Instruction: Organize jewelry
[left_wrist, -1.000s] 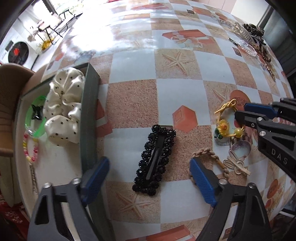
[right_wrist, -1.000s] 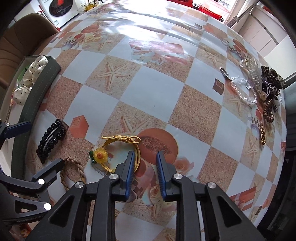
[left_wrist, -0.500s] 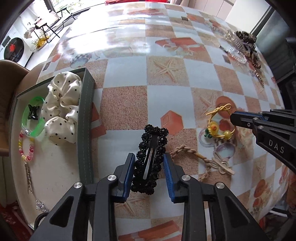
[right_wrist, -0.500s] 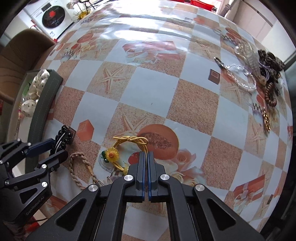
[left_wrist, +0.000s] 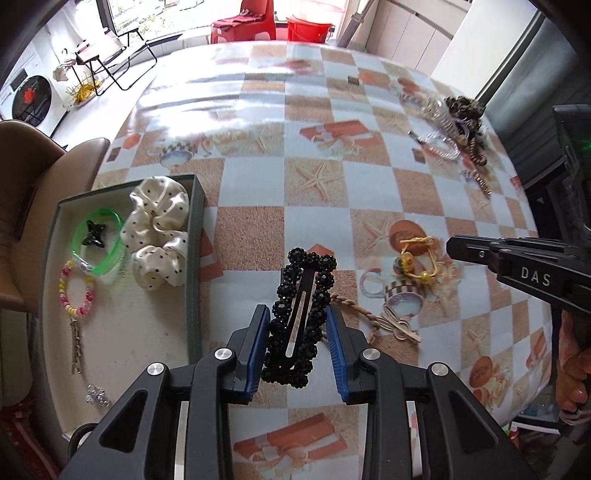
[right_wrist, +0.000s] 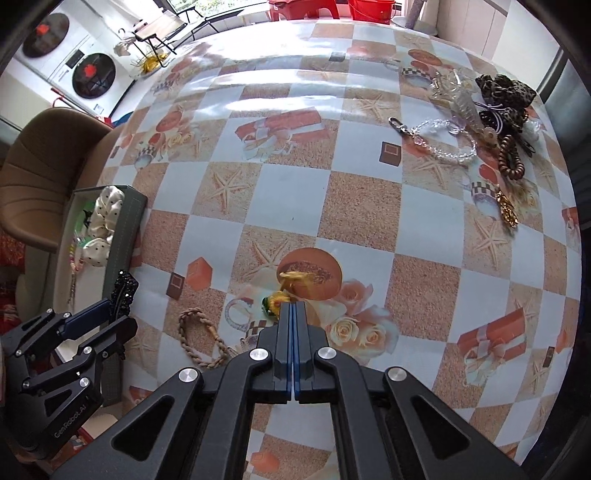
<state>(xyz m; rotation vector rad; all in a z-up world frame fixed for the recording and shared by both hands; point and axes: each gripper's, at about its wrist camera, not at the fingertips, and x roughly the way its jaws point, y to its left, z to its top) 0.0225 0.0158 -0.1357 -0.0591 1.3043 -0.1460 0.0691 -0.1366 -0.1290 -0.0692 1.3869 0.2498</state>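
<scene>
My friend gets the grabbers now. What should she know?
Left gripper: shut on the black beaded hair clip, lifted off the table.
Right gripper: shut on the yellow flower bracelet, which hangs from its tips.
Tray: already holds the polka-dot scrunchie, green bangle and beaded bracelet.
Left on the table: braided rope bracelet near the grippers, and a pile at the far right with the leopard scrunchie and clear bead bracelet.
Next, probably: put both held pieces in the tray.

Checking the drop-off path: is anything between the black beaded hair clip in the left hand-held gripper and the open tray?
Only the tray's near wall lies between; the black beaded hair clip, held in the left hand-held gripper, must pass over it.
</scene>
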